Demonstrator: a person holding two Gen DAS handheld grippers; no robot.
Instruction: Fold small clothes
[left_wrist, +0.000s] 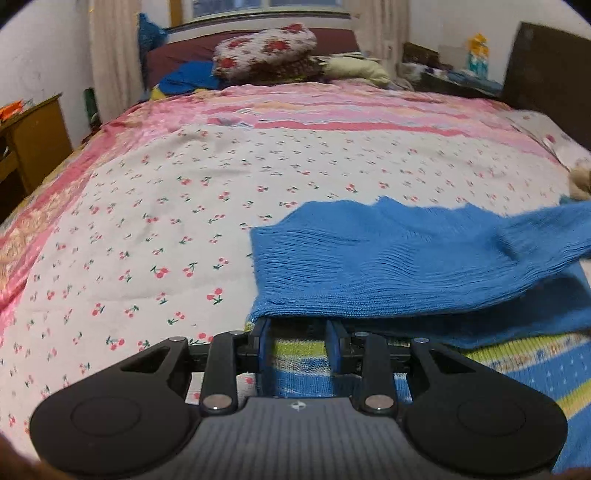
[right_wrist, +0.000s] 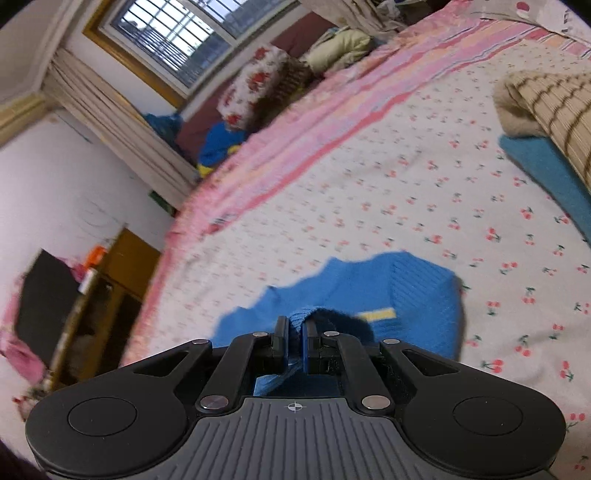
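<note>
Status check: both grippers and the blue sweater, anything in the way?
Right gripper shut on blue sweater, fold lifted. Left gripper open, fingertips under the sweater's hem, striped knit beneath. Folded pile lies apart; nothing blocking.

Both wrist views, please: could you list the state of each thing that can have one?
Blue knitted sweater: partly folded, one part lifted off the bed.
Right gripper: jaws shut on the sweater's blue knit.
Left gripper: jaws open over the striped part.
Bedspread: spread flat.
</note>
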